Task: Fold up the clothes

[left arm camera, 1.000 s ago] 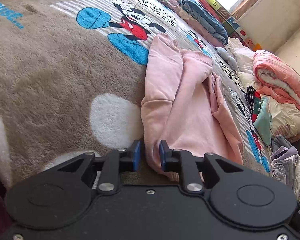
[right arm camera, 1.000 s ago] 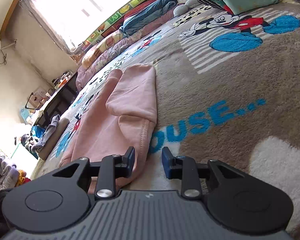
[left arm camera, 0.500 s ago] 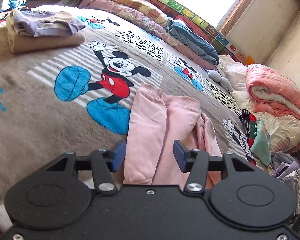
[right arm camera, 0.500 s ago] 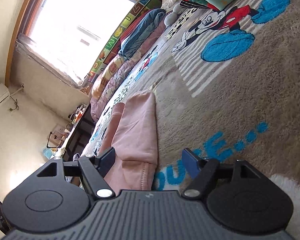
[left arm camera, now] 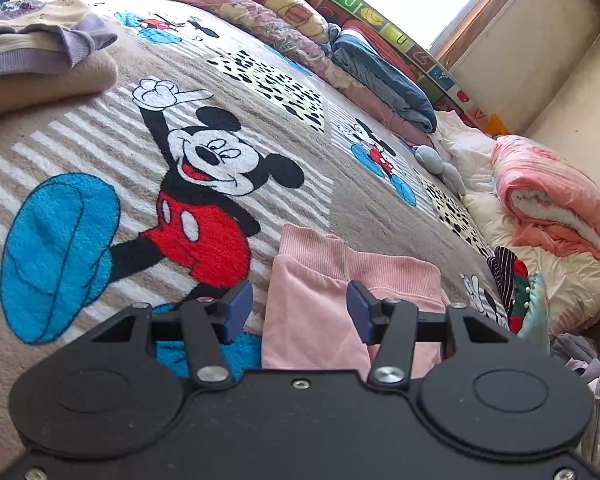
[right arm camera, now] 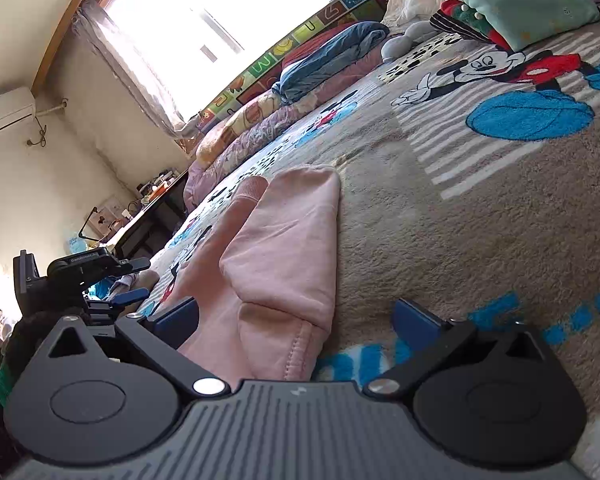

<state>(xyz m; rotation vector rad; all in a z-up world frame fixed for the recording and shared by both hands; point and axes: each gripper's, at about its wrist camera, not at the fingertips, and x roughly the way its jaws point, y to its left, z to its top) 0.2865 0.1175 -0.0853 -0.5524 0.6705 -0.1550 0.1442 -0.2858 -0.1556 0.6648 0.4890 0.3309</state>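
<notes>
Poised spread-jawed at opposite ends of pink trousers (left arm camera: 312, 312) laid lengthwise on a Mickey blanket (left arm camera: 100, 152), gripping nothing: left gripper (left arm camera: 296, 306) and right gripper (right arm camera: 296, 320), seemingly placed for folding

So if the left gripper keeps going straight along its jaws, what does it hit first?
Most likely the pink garment: its ribbed cuffs lie right between the open jaws of the left gripper, with the blanket beyond. Depth is unclear.

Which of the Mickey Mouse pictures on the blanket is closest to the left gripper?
The big Mickey with red shorts, just left of the pink garment beyond the left gripper; the other is smaller and farther off.
</notes>
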